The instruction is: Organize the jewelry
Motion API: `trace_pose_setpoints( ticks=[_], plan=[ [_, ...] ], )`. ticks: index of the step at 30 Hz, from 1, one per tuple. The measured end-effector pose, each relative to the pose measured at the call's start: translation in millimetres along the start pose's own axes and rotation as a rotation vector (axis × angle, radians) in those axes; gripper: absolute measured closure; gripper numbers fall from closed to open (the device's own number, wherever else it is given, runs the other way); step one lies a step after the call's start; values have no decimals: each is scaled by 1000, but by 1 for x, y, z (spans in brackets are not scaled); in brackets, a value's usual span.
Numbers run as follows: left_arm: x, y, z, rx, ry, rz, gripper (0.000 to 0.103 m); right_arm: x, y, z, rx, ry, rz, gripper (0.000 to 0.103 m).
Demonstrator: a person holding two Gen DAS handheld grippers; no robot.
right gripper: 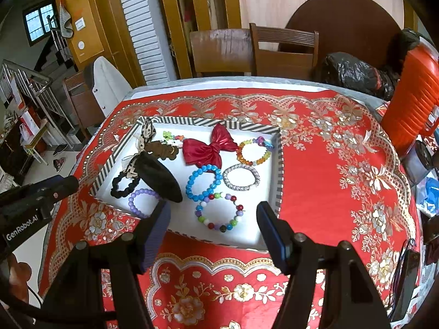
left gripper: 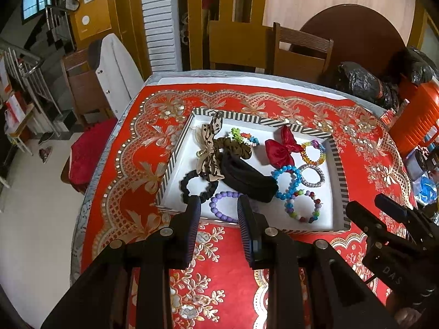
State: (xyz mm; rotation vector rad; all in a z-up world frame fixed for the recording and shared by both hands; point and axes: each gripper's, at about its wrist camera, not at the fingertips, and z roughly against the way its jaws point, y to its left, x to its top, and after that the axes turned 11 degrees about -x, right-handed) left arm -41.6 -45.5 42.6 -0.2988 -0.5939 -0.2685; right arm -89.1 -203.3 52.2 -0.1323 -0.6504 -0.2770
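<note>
While both grippers hang above the near side of it, the table [left gripper: 274, 101] sits under a big red cloth [right gripper: 315, 164] with gold flowers. On the cloth lies a flat white tray [left gripper: 338, 170] with a black and white striped rim, and all the jewelry is inside it. Toward the left of the tray is a fat black headband [left gripper: 247, 178], and a spotted tan bow [left gripper: 210, 148] lies next to it, reaching up to the far left corner. A shiny red bow [right gripper: 208, 148] sits near the far side. A black scrunchie [left gripper: 196, 186] lies at the near left, just beside a purple bead bracelet [left gripper: 222, 205]. A blue bead bracelet [right gripper: 203, 182] is in the middle, and it touches a bracelet of many colors [right gripper: 219, 211] at the near edge. A silver bracelet [right gripper: 241, 181] lies right of the blue one, and an orange and yellow bracelet [right gripper: 253, 150] sits behind that. The left gripper [left gripper: 219, 205] has its jaws apart and holds nothing, hanging over the purple beads. The right gripper [right gripper: 214, 219] has its jaws wide apart and empty too, with the many-color bracelet showing between them.
</note>
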Motion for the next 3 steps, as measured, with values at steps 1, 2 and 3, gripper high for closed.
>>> trace_pose_setpoints(
  ticks=[1, 2, 3],
  plan=[
    [0, 0, 0, 1, -1, -2, 89, 0, -2, -1, -3, 1, -4, 35],
    [1, -1, -1, 2, 1, -2, 89, 0, -6, -1, -8, 2, -10, 35],
    [2, -1, -2, -3, 7, -1, 89, 0, -10, -2, -12, 2, -17, 35]
  ],
)
